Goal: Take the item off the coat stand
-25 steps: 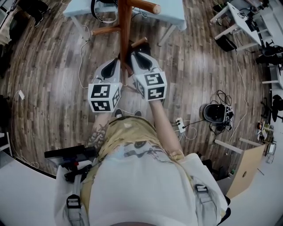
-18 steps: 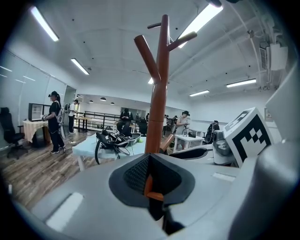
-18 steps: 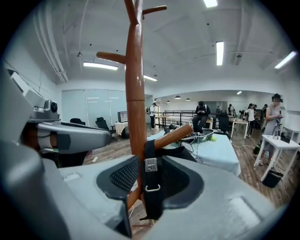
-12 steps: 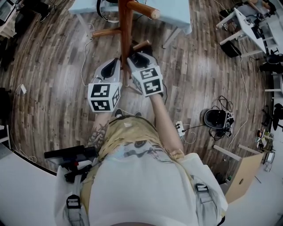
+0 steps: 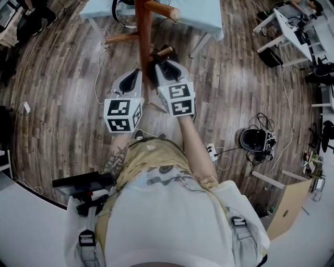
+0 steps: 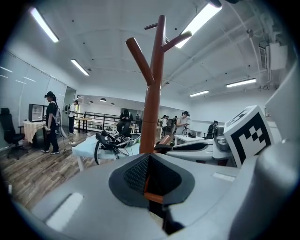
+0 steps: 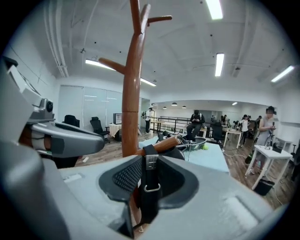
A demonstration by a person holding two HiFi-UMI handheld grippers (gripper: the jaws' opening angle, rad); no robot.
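Note:
A wooden coat stand [image 5: 143, 47] rises just ahead of both grippers, its pole [image 7: 131, 93] close in the right gripper view. A black strap with a metal buckle [image 7: 149, 187] hangs from a low peg [image 7: 161, 144] and runs down between the jaws of my right gripper [image 7: 146, 197]. These jaws are closing, and their pads lie against the strap. In the head view the right gripper [image 5: 163, 67] sits at that peg [image 5: 164, 51]. My left gripper [image 5: 136, 73] hovers left of the pole, holding nothing. Its jaws [image 6: 152, 187] show only a thin slit.
A light blue table [image 5: 203, 15] stands behind the stand, with black gear [image 5: 120, 10] on it. Cables, a power strip [image 5: 212, 148] and a black device [image 5: 253, 135] lie on the wooden floor to the right. Several people stand or sit far off.
My right gripper went forward to the low peg, then settled back slightly to the right. The left gripper has stayed put beside the pole.

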